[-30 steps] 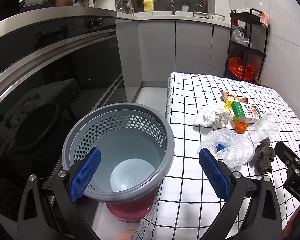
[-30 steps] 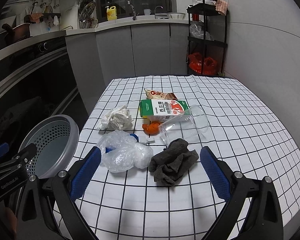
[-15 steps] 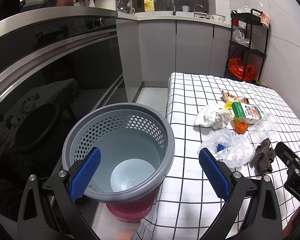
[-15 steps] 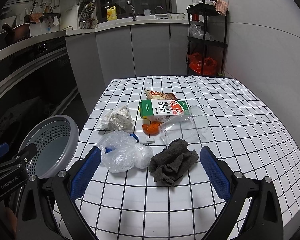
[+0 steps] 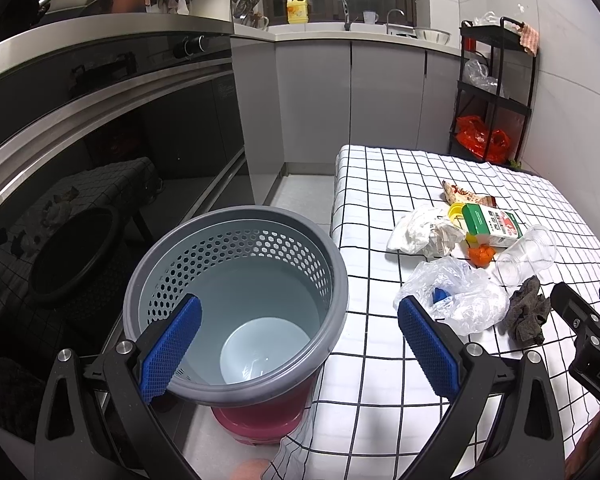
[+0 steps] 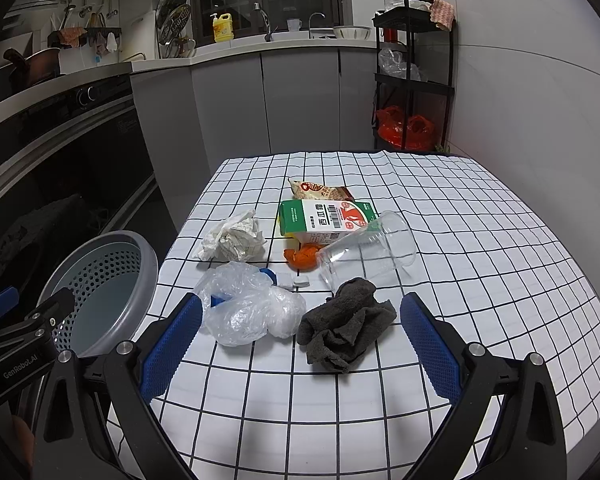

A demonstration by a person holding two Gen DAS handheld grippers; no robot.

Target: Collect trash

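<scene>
Here, left wrist view: left gripper [image 5: 298, 350] spread wide above grey perforated bin [image 5: 236, 304], w/ nothing held. Right wrist view: right gripper [image 6: 300, 346] spread too, over checked tablecloth [image 6: 480, 248]; crumpled plastic bag [image 6: 252, 308] & dark rag [image 6: 346, 326] lie btwn its fingers, tipped clear cup [image 6: 366, 250] and green carton [image 6: 328, 218] beyond.

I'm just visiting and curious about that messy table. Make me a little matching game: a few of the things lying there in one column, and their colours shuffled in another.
Things:
1. crumpled cloth
2. carton
3. plastic cup
4. waste basket

Colours:
A. clear
B. grey, with holes in its wall
C. dark grey-brown
D. green and white

Pairs: 1-C, 2-D, 3-A, 4-B
</scene>
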